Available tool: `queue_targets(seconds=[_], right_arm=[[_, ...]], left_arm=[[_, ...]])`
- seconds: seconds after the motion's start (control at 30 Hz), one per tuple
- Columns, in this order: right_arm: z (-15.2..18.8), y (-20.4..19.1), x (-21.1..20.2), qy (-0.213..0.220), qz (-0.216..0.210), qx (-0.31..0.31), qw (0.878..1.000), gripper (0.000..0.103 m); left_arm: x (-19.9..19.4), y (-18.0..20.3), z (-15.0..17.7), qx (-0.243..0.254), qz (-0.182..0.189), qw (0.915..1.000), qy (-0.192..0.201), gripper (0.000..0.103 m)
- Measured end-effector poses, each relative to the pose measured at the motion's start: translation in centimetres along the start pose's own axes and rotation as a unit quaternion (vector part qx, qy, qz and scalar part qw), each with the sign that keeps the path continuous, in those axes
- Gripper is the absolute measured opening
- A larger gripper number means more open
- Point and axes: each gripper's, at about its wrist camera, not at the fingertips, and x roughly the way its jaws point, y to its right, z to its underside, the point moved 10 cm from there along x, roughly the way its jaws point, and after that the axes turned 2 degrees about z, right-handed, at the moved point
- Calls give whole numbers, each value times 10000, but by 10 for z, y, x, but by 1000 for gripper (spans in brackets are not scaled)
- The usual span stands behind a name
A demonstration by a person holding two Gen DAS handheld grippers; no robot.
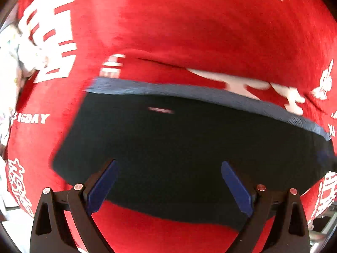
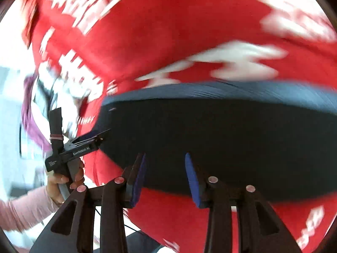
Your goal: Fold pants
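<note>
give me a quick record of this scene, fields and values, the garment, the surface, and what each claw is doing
garment: dark pants, folded flat, ribbed waistband at the far edge
surface: red cloth with white print
left claw: open, over the pants' near edge, gripping nothing
right claw: open, over the near edge, gripping nothing
image: motion blur

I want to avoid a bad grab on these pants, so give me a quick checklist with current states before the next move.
1. Left tool open, nothing between its fingers: ok.
2. Right tool open and empty: ok.
3. Dark pants lying flat on the red printed cloth: ok.
4. Ribbed waistband on the far edge, in view: ok.
5. Pants' near edge in front of both tools: ok.
6. Sharp view for aiming: not ok, both views are motion-blurred.
</note>
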Motion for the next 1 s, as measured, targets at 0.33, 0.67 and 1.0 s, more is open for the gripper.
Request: queue_targets(seconds=[0.33,0.67,1.0], right_arm=[[-104,-185,186,-1149,-83,-2158,9696,42],[-124,-200,293,-1789,511,-2508,9500,41],[-102,-267,282,-1940,-403,-2733,9413,2]], left_arm=[[43,-143,-19,-462,453,9979,-78,99],[63,-130,-6,-143,1873,9821,-141,64],[48,-154,34,-250,1695,9851,-124,44]])
